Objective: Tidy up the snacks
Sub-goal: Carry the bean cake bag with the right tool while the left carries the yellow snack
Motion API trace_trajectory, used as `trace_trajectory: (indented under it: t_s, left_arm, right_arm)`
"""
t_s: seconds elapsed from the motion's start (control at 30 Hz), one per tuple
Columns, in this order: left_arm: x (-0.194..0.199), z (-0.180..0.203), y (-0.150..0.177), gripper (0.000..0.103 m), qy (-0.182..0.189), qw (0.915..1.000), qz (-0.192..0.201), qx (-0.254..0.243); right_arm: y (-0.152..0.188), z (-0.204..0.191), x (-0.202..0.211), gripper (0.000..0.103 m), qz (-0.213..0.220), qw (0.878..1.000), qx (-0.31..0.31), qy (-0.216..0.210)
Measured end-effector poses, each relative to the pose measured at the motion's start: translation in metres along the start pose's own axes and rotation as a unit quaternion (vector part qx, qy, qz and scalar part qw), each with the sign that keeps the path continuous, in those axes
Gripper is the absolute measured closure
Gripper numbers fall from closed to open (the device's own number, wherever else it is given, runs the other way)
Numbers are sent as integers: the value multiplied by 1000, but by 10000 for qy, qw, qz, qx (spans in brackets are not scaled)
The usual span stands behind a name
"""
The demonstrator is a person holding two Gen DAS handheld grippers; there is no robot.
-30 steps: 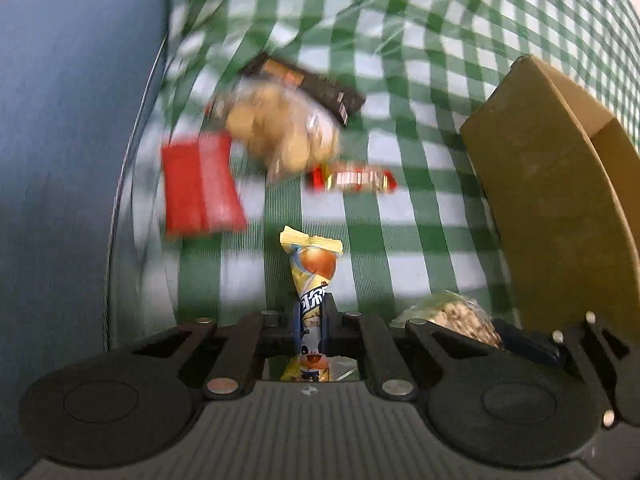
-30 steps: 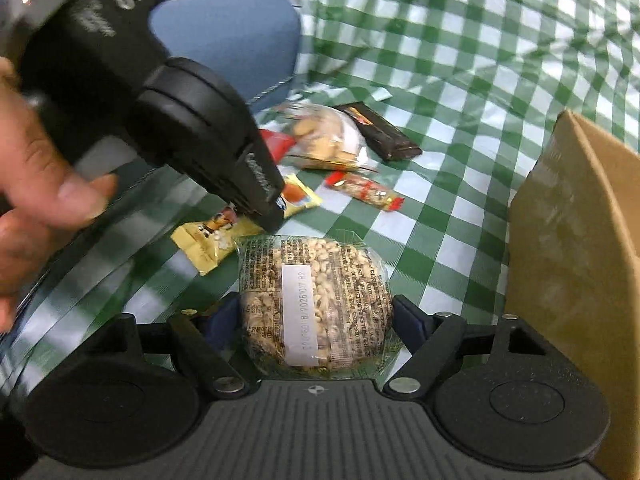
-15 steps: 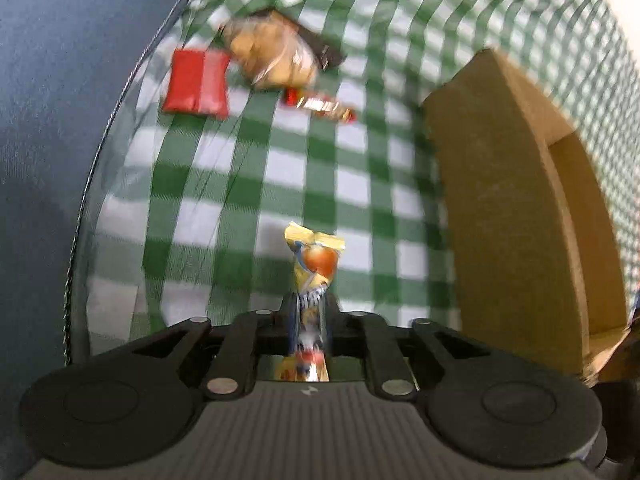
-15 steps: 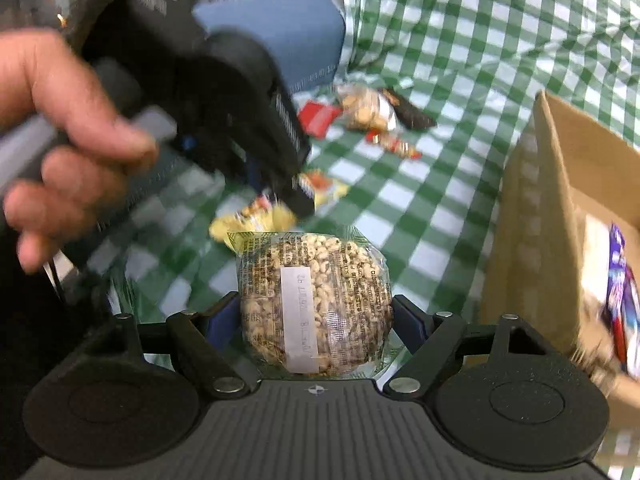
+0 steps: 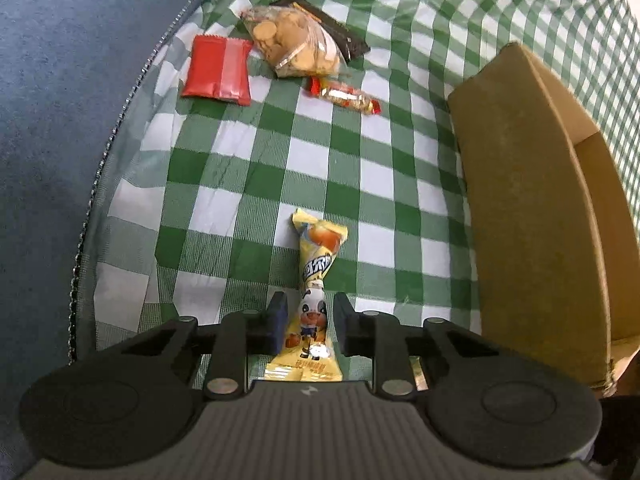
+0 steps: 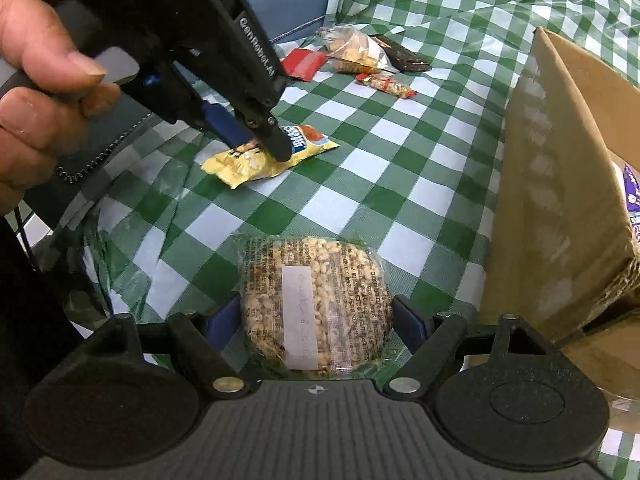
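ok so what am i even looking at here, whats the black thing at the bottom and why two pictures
No robot: a person's hand holds a two-finger gripper, one in each hand, each with a fisheye camera looking along its fingers. The black shape at the bottom is the gripper itself.

The left wrist view shows the left gripper, jaws just opened, around a yellow snack packet lying on the checked tablecloth. The right wrist view shows the right gripper clamped on a clear-wrapped puffed grain cake.

Further off lie a red packet, a bag of round biscuits, a dark bar and a small red-ended snack packet. A cardboard box stands at the right.
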State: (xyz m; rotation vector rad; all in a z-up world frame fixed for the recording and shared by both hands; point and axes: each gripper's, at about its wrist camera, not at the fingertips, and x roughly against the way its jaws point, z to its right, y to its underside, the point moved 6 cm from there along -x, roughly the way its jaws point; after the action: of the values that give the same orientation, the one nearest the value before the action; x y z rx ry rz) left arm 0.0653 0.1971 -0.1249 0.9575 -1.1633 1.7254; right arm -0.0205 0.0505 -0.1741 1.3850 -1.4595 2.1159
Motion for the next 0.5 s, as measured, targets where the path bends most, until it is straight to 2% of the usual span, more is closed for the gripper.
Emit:
trace_trajectory:
  t_s: [0.2, 0.33, 0.5]
  left_arm:
    - [-16, 8, 3, 77, -218, 9989, -231, -354]
    - [-18, 8, 3, 87, -285, 9983, -225, -445]
    - [-15, 8, 1, 93, -268, 9984, -126, -472]
  right_arm:
    - [0, 1, -5, 21, -60, 10000, -5, 68]
    - [1, 2, -6, 21, -85, 9999, 21, 109]
    - [1, 4, -4, 22, -19, 9998, 79, 201]
